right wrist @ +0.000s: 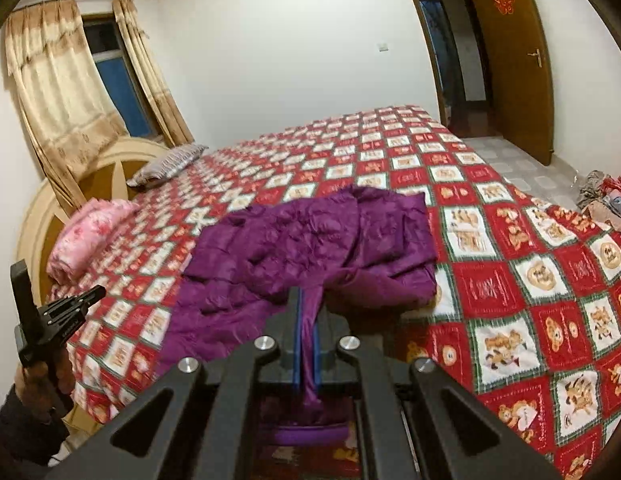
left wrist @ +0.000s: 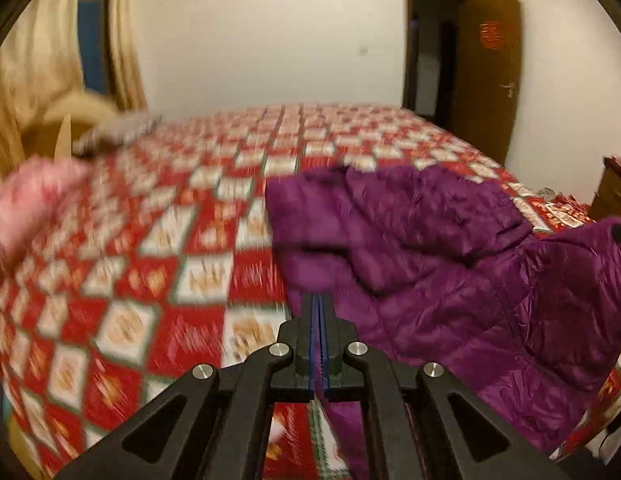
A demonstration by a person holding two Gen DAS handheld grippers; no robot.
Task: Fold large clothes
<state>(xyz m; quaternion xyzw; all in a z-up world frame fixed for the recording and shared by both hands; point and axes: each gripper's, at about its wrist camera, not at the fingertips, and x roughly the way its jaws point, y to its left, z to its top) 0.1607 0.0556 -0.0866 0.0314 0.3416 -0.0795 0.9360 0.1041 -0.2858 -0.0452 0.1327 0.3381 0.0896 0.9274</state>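
A purple puffer jacket (right wrist: 310, 240) lies crumpled on the red and white patterned bedspread (right wrist: 510, 280). In the left wrist view the jacket (left wrist: 450, 260) fills the right half. My right gripper (right wrist: 308, 300) is shut on a fold of the jacket's near edge, and purple fabric runs between its blue pads. My left gripper (left wrist: 319, 304) is shut with nothing between its pads, at the jacket's left edge just above the bedspread (left wrist: 150, 260). The left gripper also shows in the right wrist view (right wrist: 70, 300), held in a hand at the bed's left side.
A pink folded blanket (right wrist: 90, 236) and a striped pillow (right wrist: 166, 164) lie by the wooden headboard (right wrist: 54, 208). Curtains (right wrist: 58, 92) hang behind it. An open brown door (right wrist: 510, 52) stands at the far right, and a pile of things (right wrist: 602, 196) lies on the floor.
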